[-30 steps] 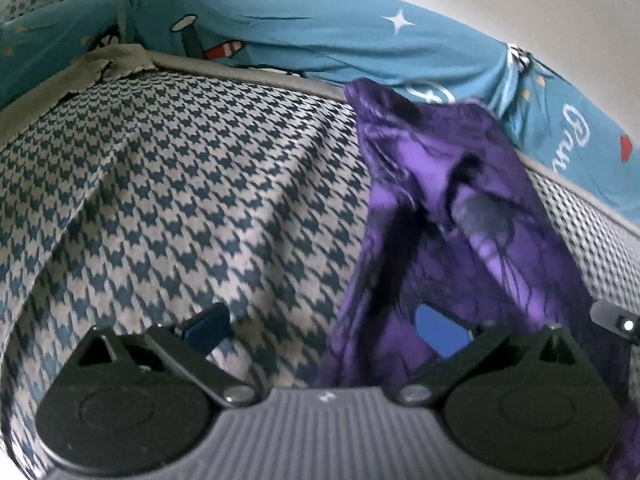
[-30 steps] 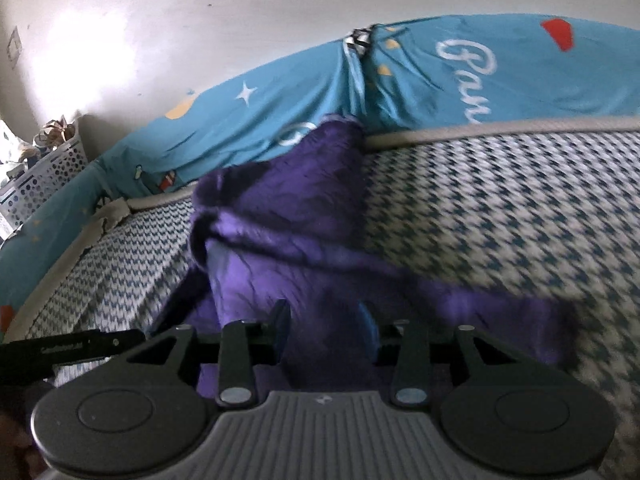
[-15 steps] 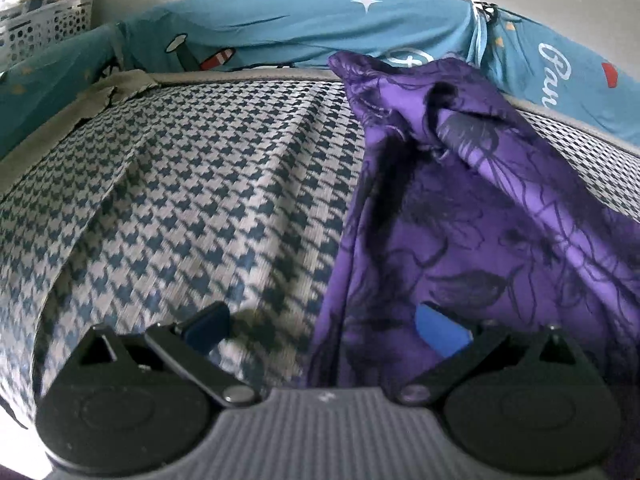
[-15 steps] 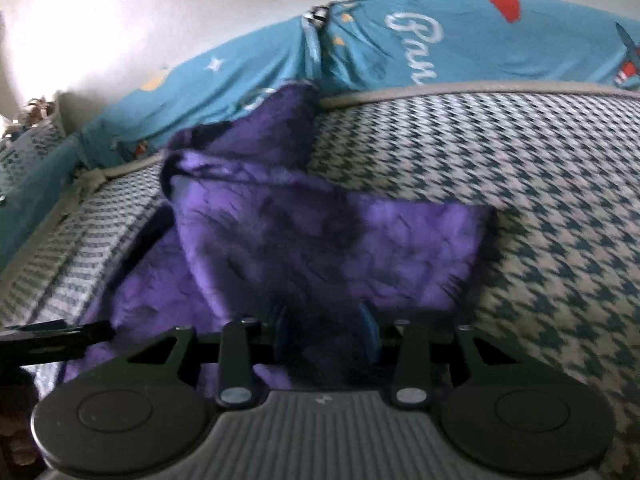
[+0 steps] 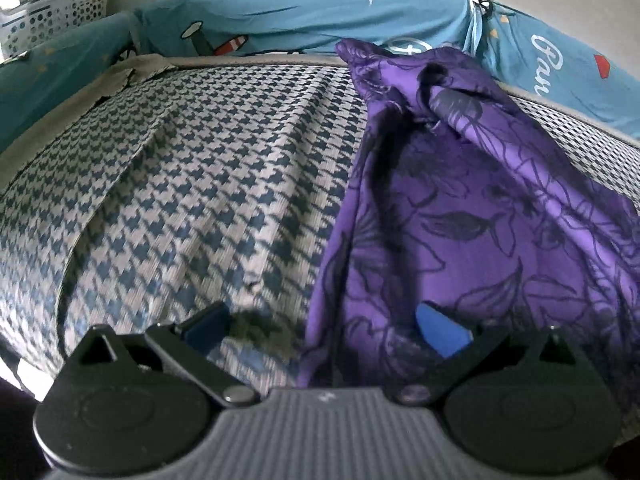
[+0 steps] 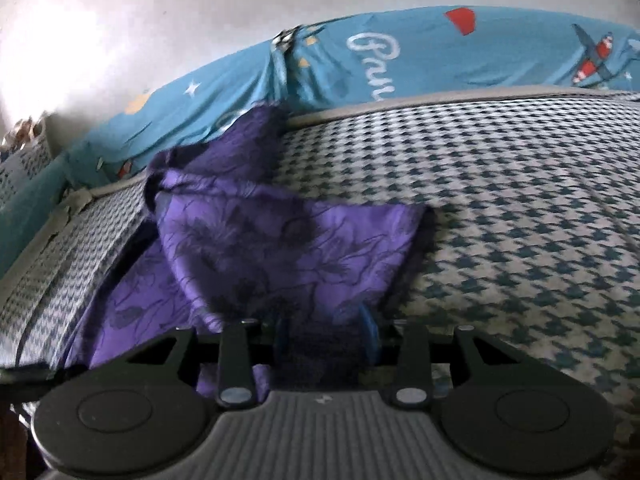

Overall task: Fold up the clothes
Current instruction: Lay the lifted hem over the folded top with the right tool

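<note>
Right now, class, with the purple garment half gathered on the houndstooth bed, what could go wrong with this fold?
1. The right gripper pinches a bunched wad of the purple garment; pulling may crease it.
2. The left gripper is open, one finger over cloth, one over the houndstooth bed cover; it could catch that cover.
3. The garment's far end touches the blue bumper and may snag.

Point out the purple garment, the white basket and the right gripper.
purple garment (image 5: 472, 216): left wrist view, middle of the spread printed cloth.
white basket (image 5: 56, 20): left wrist view, its perforated front wall.
right gripper (image 6: 326, 330): right wrist view, between the fingertips, shut on the cloth.
</note>
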`<action>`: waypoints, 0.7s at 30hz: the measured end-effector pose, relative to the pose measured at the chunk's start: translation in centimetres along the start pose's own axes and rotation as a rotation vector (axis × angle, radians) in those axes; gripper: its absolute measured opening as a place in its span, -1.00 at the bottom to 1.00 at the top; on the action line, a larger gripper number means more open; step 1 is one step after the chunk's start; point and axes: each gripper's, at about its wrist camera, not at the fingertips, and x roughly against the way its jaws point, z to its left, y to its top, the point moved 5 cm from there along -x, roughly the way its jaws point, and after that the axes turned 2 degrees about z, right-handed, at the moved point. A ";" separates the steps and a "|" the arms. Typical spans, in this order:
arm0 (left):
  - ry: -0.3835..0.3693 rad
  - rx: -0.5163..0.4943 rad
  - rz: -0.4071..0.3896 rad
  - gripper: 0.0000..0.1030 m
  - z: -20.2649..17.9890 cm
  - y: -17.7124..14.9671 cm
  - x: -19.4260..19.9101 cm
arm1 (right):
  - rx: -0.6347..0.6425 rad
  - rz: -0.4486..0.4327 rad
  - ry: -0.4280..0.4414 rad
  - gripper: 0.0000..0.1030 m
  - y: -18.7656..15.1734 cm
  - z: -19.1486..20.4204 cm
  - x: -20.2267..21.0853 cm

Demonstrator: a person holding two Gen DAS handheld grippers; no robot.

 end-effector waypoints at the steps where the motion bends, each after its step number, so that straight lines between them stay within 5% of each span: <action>1: -0.001 0.004 0.001 1.00 0.1 -0.2 0.2 | -0.011 -0.009 -0.004 -0.26 0.2 -0.3 0.1; 9: -0.048 -0.006 -0.071 1.00 -0.7 0.1 1.5 | -0.074 -0.055 -0.048 -0.25 1.0 -1.7 -0.4; 21: -0.089 -0.010 -0.048 1.00 -2.4 0.4 0.5 | -0.156 -0.075 -0.101 -0.25 2.4 -4.4 -3.2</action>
